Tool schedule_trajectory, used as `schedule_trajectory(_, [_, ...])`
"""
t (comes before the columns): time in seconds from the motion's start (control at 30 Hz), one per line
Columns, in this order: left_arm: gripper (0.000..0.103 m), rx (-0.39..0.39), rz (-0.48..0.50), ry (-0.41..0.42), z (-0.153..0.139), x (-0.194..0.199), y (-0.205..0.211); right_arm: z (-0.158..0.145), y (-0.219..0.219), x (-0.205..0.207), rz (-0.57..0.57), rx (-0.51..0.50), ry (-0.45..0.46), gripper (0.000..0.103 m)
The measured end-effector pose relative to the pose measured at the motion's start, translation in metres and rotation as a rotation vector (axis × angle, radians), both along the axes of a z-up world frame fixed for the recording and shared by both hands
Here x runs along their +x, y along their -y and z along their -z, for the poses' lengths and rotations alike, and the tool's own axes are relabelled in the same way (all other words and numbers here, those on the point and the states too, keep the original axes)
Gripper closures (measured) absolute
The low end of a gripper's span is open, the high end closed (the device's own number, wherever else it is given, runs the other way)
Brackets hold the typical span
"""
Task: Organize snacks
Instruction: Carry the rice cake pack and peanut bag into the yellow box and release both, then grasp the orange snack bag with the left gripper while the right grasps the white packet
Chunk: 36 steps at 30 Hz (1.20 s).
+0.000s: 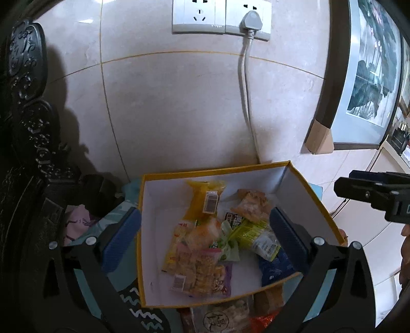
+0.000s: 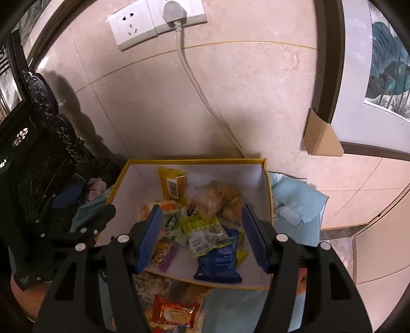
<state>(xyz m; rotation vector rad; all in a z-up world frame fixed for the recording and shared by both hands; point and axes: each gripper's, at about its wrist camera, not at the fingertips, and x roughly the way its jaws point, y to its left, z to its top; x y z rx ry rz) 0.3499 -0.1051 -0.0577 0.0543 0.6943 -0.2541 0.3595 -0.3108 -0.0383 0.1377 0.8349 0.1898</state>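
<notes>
Snacks [image 2: 205, 225] heap mid-frame in the yellow-rimmed box [image 2: 266, 194]. My left gripper [image 1: 205, 230] gapes wide and my right gripper [image 2: 202, 238] half-wide, both empty. Reaching low for the red packet [image 2: 174, 313] could snag that rim.

A light-blue cloth [image 2: 302, 197] carries the yellow-rimmed box [image 2: 266, 179] and loose snack packets [image 2: 174, 313].

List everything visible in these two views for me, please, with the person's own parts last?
box: one, yellow-edged, white inside, below the wall.
snack packets: many, mixed colours, piled in the box.
loose packets: several, red and tan, before the box.
cloth: one, light blue, under the box.
socket panel: one, white, wall, with grey plug.
carved furniture: black, at left.
framed pictures: at least two, at right.
left tool: open, empty.
right tool: open, empty.
</notes>
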Motion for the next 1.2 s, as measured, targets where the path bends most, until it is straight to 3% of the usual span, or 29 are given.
schedule_trajectory(0.13, [0.002,0.014,0.016,0.026,-0.005,-0.026,-0.006,0.000,-0.004,-0.028,-0.023,-0.002,0.005,0.039])
schedule_trajectory(0.27, [0.002,-0.002,0.011,0.007,0.010,-0.069,-0.023,0.029,-0.006,-0.071,-0.043,-0.009,-0.060,0.039])
schedule_trajectory(0.43, [0.002,0.010,0.007,-0.106,0.070,-0.144,-0.046,0.097,-0.017,-0.139,-0.044,-0.039,-0.178,0.039])
schedule_trajectory(0.53, [0.002,0.082,0.043,-0.177,0.112,-0.184,-0.049,0.136,-0.031,-0.181,-0.059,-0.040,-0.245,0.039])
schedule_trajectory(0.67, [0.002,0.134,0.076,-0.241,0.153,-0.217,-0.052,0.157,-0.059,-0.221,-0.160,-0.051,-0.261,0.039])
schedule_trajectory(0.87, [0.002,0.150,0.093,-0.242,0.173,-0.220,-0.052,0.171,-0.092,-0.239,-0.287,-0.118,-0.260,0.039])
schedule_trajectory(1.07, [0.002,0.139,0.046,-0.284,0.184,-0.202,-0.052,0.193,-0.119,-0.237,-0.370,-0.189,-0.264,0.039])
schedule_trajectory(1.2, [0.008,0.136,0.015,-0.309,0.199,-0.198,-0.059,0.205,-0.126,-0.230,-0.383,-0.267,-0.272,0.056])
